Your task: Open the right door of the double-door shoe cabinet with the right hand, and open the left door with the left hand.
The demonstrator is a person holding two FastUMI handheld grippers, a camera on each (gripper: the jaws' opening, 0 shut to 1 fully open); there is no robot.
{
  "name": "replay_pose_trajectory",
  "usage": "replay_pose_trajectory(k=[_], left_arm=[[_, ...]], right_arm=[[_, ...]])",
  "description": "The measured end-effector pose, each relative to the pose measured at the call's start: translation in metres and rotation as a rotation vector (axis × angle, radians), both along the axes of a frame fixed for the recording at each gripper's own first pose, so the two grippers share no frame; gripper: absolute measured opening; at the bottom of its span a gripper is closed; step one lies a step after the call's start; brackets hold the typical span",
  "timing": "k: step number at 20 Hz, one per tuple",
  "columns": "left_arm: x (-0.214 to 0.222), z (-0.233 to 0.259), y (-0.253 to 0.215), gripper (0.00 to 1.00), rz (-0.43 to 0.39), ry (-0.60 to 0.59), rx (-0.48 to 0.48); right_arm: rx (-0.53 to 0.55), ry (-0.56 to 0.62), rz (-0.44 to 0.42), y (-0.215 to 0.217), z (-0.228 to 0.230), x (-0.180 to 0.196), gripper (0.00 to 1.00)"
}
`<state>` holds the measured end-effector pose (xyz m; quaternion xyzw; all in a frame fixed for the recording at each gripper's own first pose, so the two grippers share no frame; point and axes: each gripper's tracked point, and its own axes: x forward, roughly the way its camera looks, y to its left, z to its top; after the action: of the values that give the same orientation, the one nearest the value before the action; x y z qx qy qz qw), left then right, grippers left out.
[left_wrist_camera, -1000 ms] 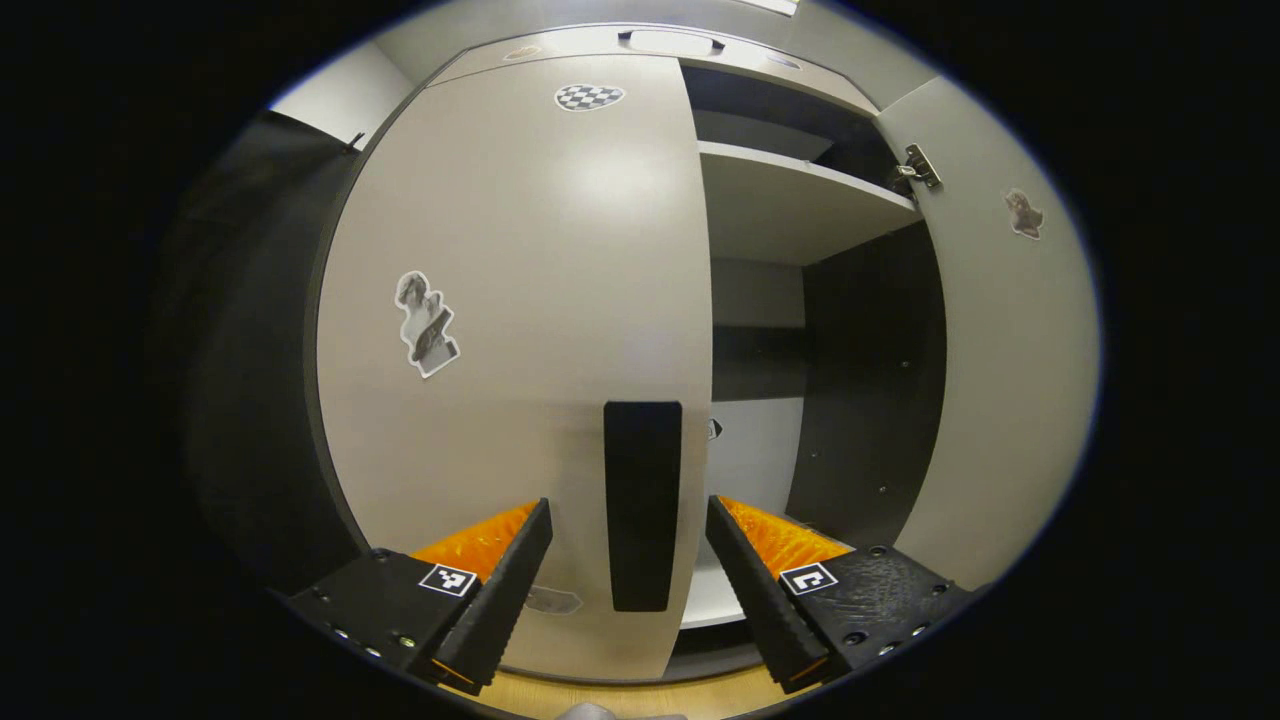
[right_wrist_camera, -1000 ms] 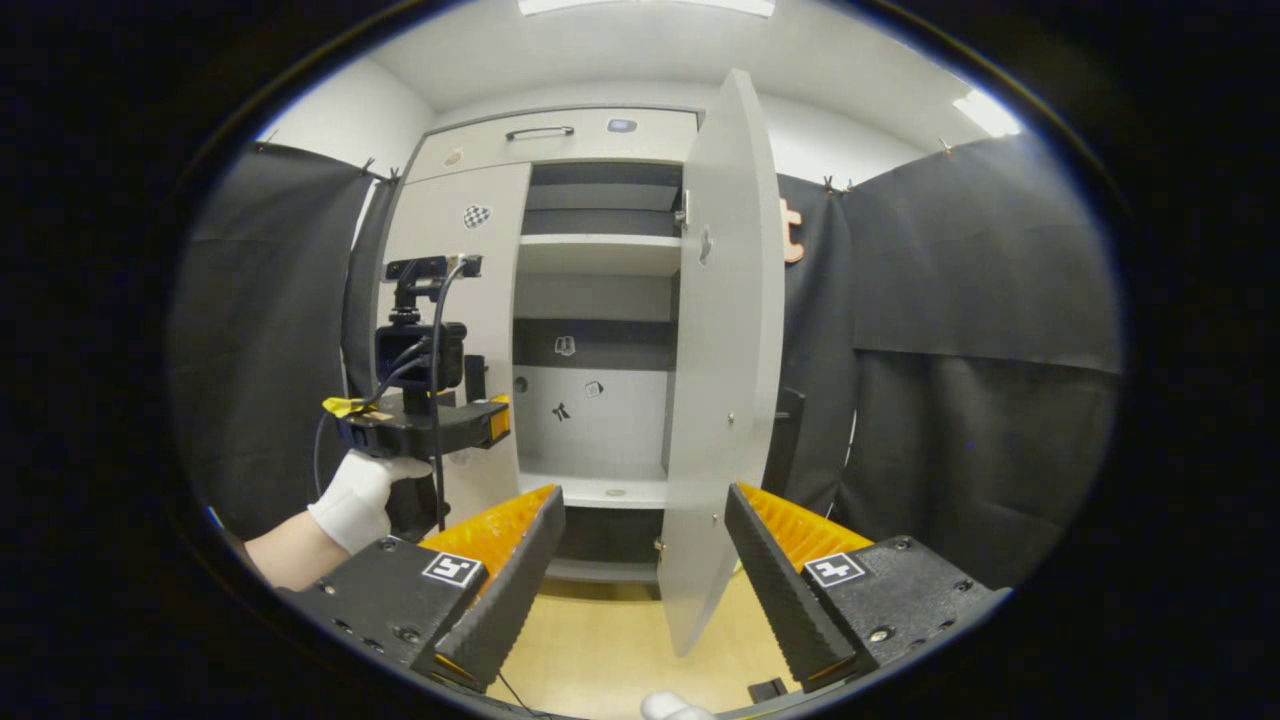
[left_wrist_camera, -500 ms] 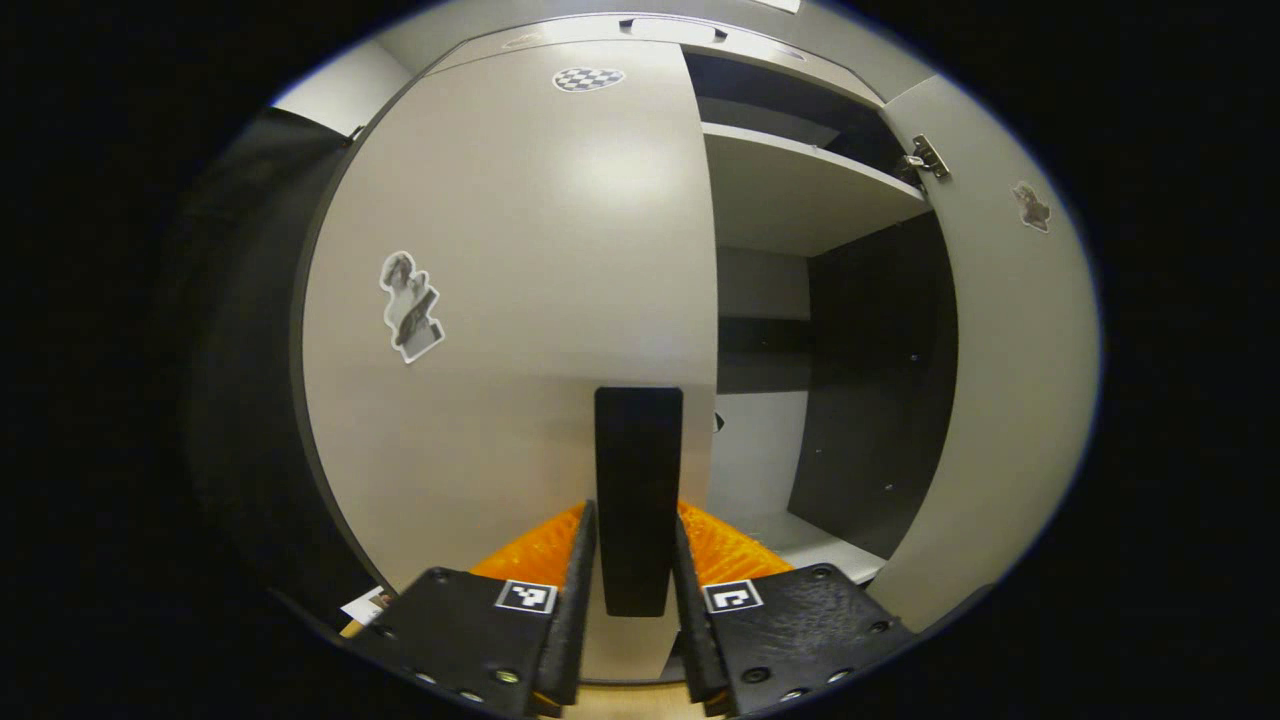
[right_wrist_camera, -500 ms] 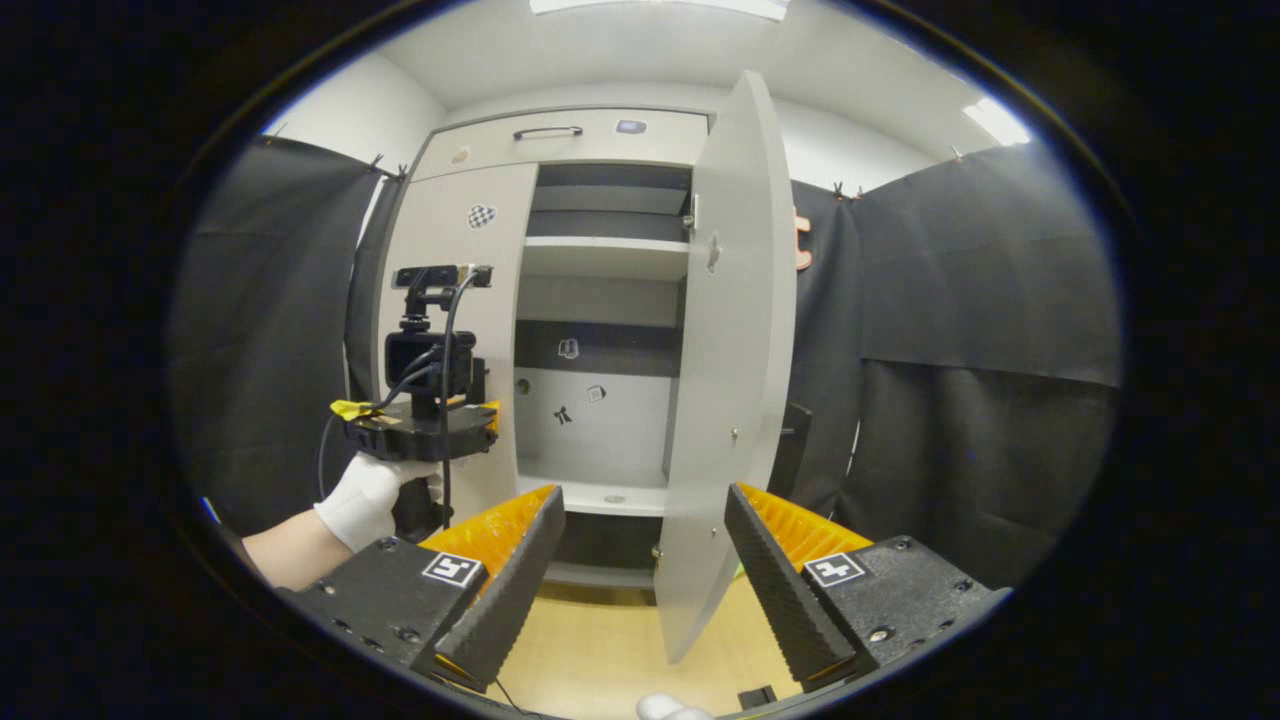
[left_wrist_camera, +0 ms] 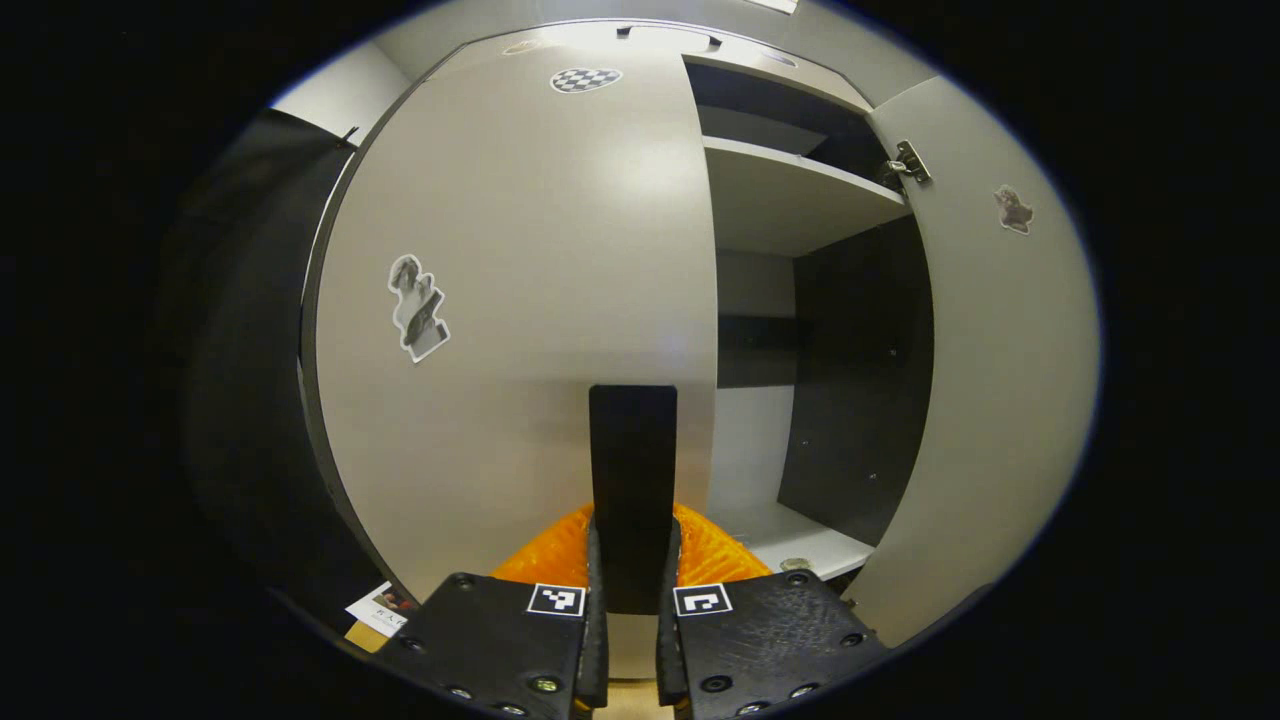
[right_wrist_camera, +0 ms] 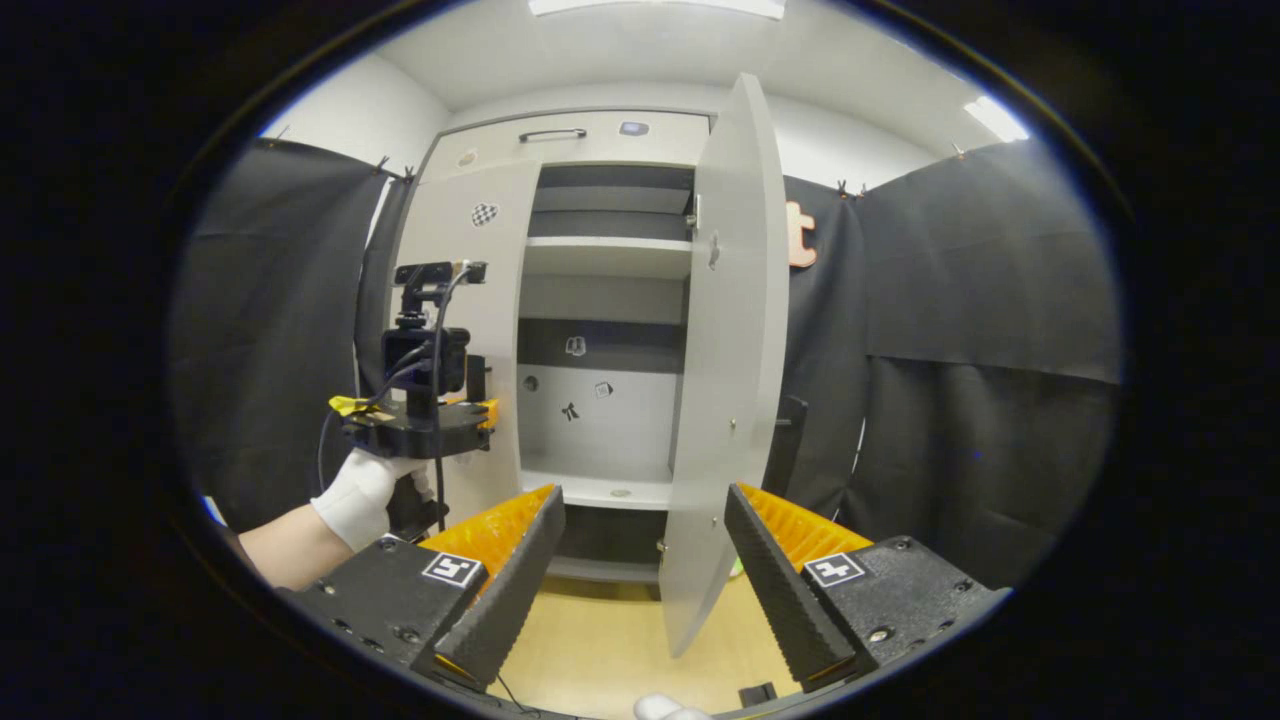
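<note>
The pale grey shoe cabinet's left door (left_wrist_camera: pixel 520 280) faces me, with a black vertical handle (left_wrist_camera: pixel 632 450) near its right edge. My left gripper (left_wrist_camera: pixel 632 535) is shut on that handle, both fingers pressing its lower part. The right door (left_wrist_camera: pixel 1000 350) stands swung wide open. In the right gripper view the right door (right_wrist_camera: pixel 730 350) is edge-on, its dark handle (right_wrist_camera: pixel 790 440) on the far side. My right gripper (right_wrist_camera: pixel 645 510) hangs open in front of it, touching nothing. The left gripper (right_wrist_camera: pixel 470 412), held by a gloved hand (right_wrist_camera: pixel 365 485), sits at the left door (right_wrist_camera: pixel 480 270).
Inside the cabinet are pale shelves (right_wrist_camera: pixel 605 255) and a dark back panel with small stickers. A drawer front (right_wrist_camera: pixel 552 132) runs along the top. Black cloth walls (right_wrist_camera: pixel 980 350) stand on both sides. The wooden floor (right_wrist_camera: pixel 600 650) lies below the open door.
My left gripper's fingers have come together from wide apart onto the left door's handle. The right gripper and right door have barely shifted.
</note>
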<state>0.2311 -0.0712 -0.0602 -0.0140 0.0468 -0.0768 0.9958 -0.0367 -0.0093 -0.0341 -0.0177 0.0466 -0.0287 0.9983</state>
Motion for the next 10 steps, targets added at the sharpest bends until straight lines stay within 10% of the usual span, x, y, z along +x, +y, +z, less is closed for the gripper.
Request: replay_pose_trajectory(k=[10], left_arm=[[-0.031,0.001,0.017,0.18,0.001,-0.02,0.017]], right_arm=[[0.007,-0.006,0.087,0.017,-0.001,-0.011,1.0]])
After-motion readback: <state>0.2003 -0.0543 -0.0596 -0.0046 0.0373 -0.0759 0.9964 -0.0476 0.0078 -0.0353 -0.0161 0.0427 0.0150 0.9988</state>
